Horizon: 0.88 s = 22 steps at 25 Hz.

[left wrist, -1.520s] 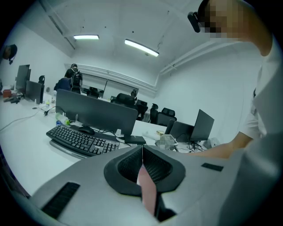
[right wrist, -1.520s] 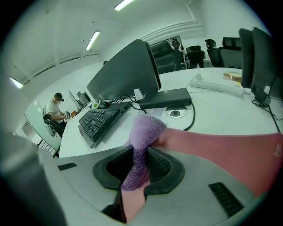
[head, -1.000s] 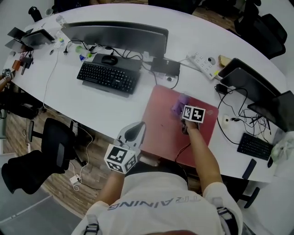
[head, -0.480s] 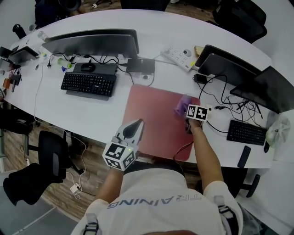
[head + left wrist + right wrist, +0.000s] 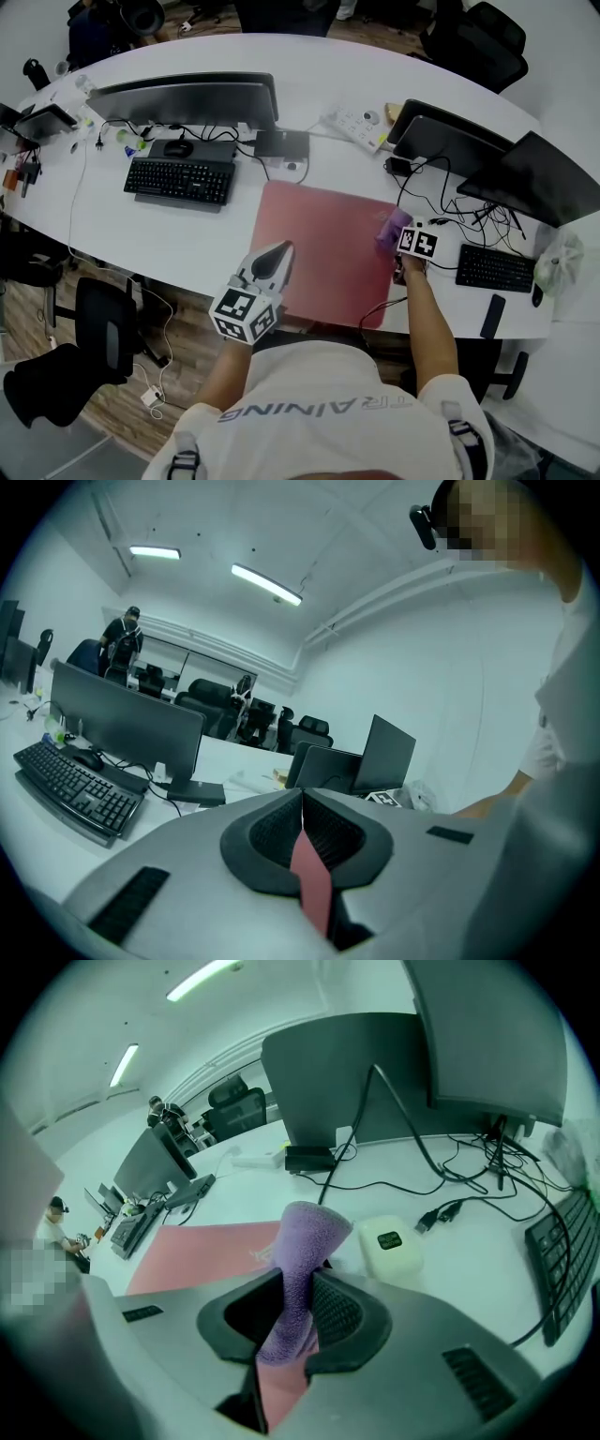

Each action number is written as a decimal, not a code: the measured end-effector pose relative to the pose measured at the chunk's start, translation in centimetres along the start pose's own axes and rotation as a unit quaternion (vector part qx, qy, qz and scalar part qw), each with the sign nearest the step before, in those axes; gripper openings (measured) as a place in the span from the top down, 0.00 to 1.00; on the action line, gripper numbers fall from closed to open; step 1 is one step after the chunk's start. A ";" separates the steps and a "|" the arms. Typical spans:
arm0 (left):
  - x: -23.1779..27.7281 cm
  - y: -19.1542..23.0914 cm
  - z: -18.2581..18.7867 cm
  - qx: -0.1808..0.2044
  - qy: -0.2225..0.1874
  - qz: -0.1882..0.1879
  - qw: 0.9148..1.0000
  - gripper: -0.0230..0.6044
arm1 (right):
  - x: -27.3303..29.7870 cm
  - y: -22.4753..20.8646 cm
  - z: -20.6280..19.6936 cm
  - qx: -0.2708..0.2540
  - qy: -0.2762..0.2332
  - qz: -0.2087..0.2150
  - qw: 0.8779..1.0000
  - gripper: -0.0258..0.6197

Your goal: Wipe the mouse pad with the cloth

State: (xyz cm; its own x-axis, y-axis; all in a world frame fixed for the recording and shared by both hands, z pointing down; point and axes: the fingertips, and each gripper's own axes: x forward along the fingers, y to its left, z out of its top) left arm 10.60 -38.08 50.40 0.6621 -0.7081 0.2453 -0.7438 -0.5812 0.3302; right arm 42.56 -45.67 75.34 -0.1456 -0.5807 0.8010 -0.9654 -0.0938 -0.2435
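White table (image 5: pixel 141 230) carries mouse pad (image 5: pixel 319 248), keyboard (image 5: pixel 178 180) and power strip (image 5: pixel 356 122).

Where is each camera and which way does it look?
Head view: on the person's head, looking down at the mouse pad; arms show.
Left gripper view: on the left hand-held gripper, facing monitors past shut jaws; shirt shows.
Right gripper view: on the right hand-held gripper, facing the cloth it clamps.
Head view and right gripper view share the cloth.
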 end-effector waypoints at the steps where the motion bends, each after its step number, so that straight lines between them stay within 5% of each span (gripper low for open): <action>1: -0.3 0.3 0.3 0.001 -0.002 0.000 1.000 0.91 | -0.8 0.3 0.1 0.003 -0.009 0.003 1.000 0.81; 6: -2.4 2.9 1.7 -0.001 -0.011 0.011 1.000 0.91 | -5.5 4.9 1.3 0.006 -0.072 0.044 0.996 0.81; 11: -4.8 5.7 3.0 0.001 -0.018 0.017 1.000 0.91 | -8.3 14.4 1.7 -0.019 -0.102 0.114 0.988 0.81; 16: -7.7 8.8 3.6 0.000 -0.019 0.024 1.000 0.91 | -7.1 25.7 -0.7 -0.045 -0.075 0.198 0.976 0.81; 22: -11.4 12.4 4.0 0.005 -0.014 0.031 0.999 0.91 | -2.6 35.4 -5.6 -0.070 -0.016 0.237 0.969 0.81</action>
State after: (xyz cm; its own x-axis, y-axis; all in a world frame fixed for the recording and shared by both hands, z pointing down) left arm -6.53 -38.84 48.03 0.6114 -0.7544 0.2388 -0.7848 -0.5394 0.3053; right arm 7.57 -42.90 67.68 -0.5749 -0.5562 0.6002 -0.8122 0.2989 -0.5010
